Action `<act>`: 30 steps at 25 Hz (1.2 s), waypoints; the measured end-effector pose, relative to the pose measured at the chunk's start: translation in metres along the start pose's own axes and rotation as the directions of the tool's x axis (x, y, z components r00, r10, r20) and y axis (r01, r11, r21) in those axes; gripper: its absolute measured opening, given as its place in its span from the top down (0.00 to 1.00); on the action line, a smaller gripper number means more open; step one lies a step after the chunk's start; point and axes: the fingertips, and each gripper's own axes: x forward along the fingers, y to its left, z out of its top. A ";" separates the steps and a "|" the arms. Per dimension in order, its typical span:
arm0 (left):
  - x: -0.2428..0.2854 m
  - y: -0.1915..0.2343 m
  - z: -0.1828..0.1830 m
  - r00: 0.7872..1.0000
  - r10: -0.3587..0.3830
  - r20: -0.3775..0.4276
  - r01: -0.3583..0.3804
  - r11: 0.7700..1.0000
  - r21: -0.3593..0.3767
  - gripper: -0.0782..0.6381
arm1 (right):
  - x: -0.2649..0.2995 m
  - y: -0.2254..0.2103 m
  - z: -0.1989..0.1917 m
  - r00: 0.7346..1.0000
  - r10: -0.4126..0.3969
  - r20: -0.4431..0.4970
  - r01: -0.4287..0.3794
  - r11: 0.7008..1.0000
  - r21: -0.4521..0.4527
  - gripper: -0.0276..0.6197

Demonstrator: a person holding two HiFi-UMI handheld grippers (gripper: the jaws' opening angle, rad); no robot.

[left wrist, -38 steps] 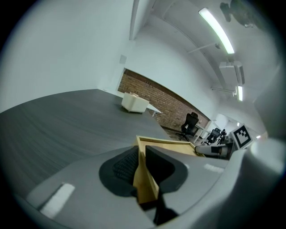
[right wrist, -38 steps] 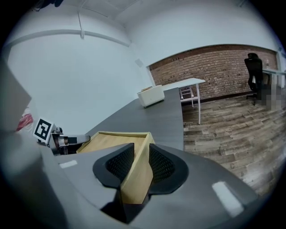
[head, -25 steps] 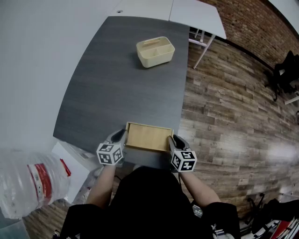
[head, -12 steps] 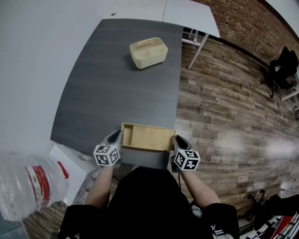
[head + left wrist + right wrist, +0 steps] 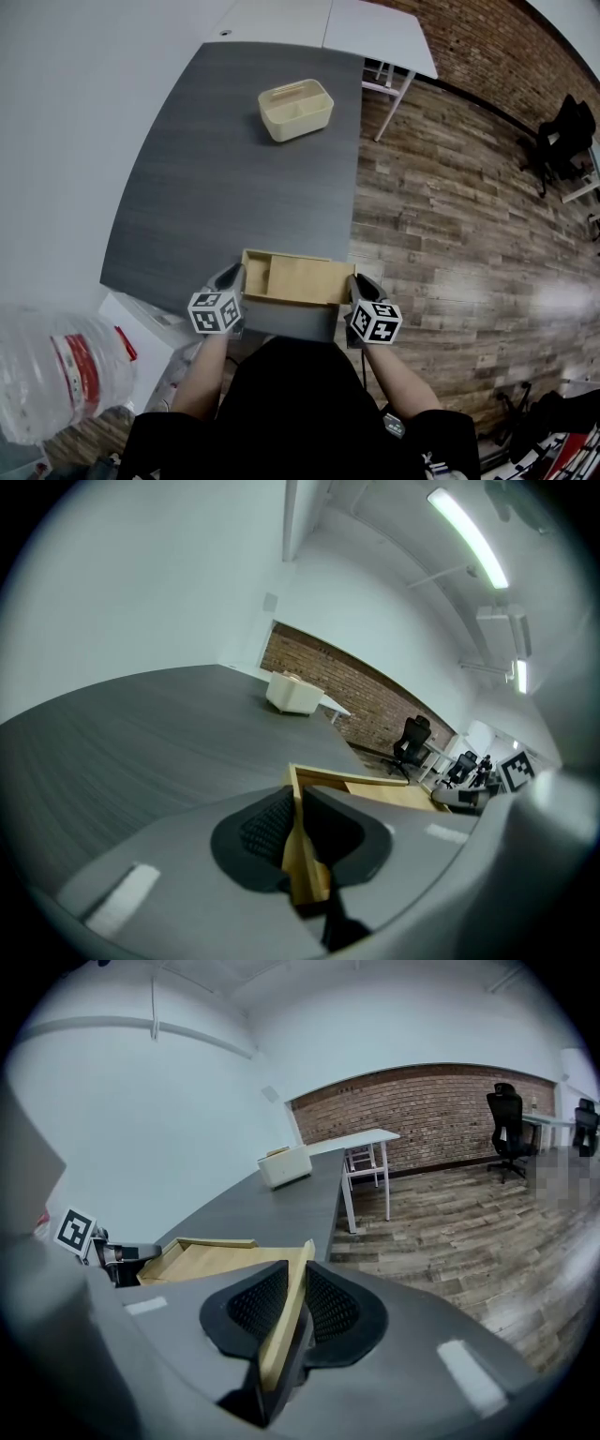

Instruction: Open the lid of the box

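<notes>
Left tool (image 5: pixel 236 274) grips the box (image 5: pixel 255 277) wall, right tool (image 5: pixel 352 281) seemingly its lid (image 5: pixel 305 279), jaws just closing; cream caddy (image 5: pixel 295 109) beyond.

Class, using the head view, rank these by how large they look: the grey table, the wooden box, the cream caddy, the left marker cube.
1. grey table
2. wooden box
3. cream caddy, though it sits farther from the camera, so its rank against the box is unsure
4. left marker cube

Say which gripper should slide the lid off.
The right gripper: its jaws have just closed on the lid's outer edge. The left gripper's jaws, also just closed, clamp the box's end wall, so it suits bracing.
</notes>
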 end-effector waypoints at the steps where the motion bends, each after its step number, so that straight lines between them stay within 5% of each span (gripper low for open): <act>1: 0.000 0.000 0.000 1.000 0.003 -0.002 -0.003 1.000 0.001 0.85 | -0.001 -0.003 0.001 1.000 -0.007 0.000 0.007 1.000 0.001 0.86; 30: 0.004 0.004 0.001 0.998 0.039 -0.044 -0.040 0.999 -0.014 0.85 | -0.017 -0.048 0.005 0.994 -0.103 0.025 0.103 0.994 0.021 0.88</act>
